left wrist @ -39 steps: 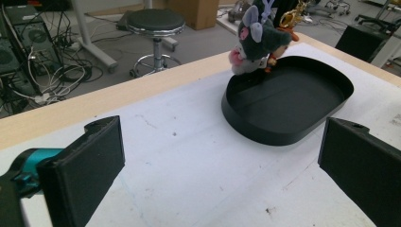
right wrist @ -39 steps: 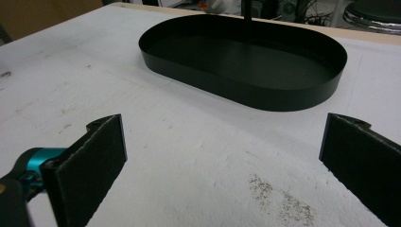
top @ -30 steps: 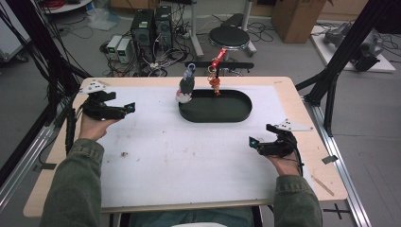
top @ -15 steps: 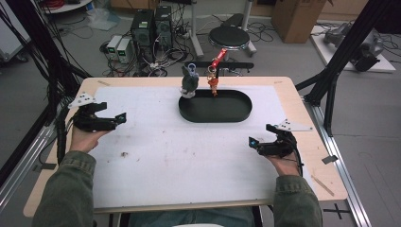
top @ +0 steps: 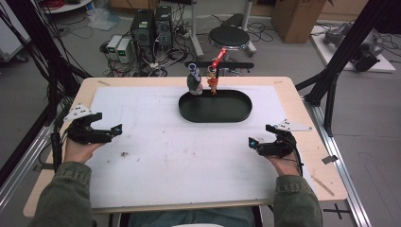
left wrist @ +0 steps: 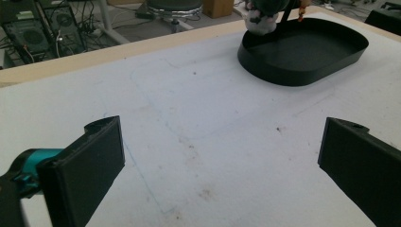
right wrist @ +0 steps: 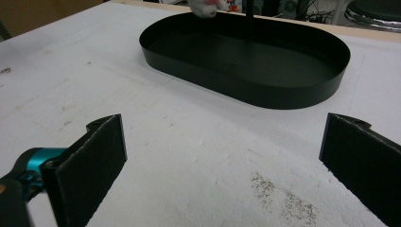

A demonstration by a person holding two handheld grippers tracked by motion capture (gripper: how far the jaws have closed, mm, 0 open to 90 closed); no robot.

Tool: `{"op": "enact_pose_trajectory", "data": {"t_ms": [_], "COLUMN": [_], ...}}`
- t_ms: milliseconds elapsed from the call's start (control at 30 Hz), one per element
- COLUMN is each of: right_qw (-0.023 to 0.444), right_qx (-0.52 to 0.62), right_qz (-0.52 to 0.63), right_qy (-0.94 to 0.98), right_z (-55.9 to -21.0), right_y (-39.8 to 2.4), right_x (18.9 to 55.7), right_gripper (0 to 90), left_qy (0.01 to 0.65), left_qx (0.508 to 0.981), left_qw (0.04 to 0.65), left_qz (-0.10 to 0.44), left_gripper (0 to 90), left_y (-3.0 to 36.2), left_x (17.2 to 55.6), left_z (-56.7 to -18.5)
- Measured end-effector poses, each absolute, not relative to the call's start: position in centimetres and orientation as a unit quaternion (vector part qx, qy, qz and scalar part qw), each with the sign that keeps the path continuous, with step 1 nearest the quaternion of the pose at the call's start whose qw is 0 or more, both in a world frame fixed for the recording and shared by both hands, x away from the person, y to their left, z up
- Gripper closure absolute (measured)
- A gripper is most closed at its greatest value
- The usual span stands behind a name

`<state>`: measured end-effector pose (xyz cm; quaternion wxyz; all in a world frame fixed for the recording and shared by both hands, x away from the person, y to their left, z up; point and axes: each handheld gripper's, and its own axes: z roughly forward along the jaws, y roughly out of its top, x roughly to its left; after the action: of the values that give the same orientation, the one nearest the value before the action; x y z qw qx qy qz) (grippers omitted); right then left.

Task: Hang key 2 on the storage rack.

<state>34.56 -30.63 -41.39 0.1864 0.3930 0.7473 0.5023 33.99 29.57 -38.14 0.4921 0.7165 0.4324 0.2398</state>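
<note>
Black oval tray, unlabelled, between wide-spread left gripper and right gripper

- A light wooden table carries everything; its bare wood shows as a border on all sides.
- A white sheet covers most of the tabletop, leaving that wooden margin around it. It is scuffed, with a dark smudge toward 8 o'clock and faint blue outlines in the left gripper view.
- A black oval tray with a low upright wall lies on the sheet toward 12 o'clock, long side across the table. Its floor looks bare.
- Small hanging figures show at the tray's far rim, around 11 o'clock of it; whether they touch the tray cannot be told.
</note>
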Motion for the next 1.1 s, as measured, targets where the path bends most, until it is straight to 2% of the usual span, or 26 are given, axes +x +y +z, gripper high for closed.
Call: {"op": "enact_pose_trajectory", "data": {"t_ms": [667,1100], "right_qw": [0.193,0.189], "right_qx": [0.39,0.39], "right_qz": [0.5,0.501], "right_qy": [0.748,0.75], "right_z": [-41.4,-41.5], "right_y": [-30.6,-30.5], "right_x": [34.6,34.7], "right_gripper": [0.3,0.4], "left_qy": [0.446,0.468], "left_qx": [0.707,0.685], "left_qw": [0.491,0.487], "left_qz": [0.244,0.274], "left_gripper": [1.7,1.7], "left_y": [30.9,32.5], "left_x": [30.1,27.3], "left_z": [-40.7,-41.8]}}
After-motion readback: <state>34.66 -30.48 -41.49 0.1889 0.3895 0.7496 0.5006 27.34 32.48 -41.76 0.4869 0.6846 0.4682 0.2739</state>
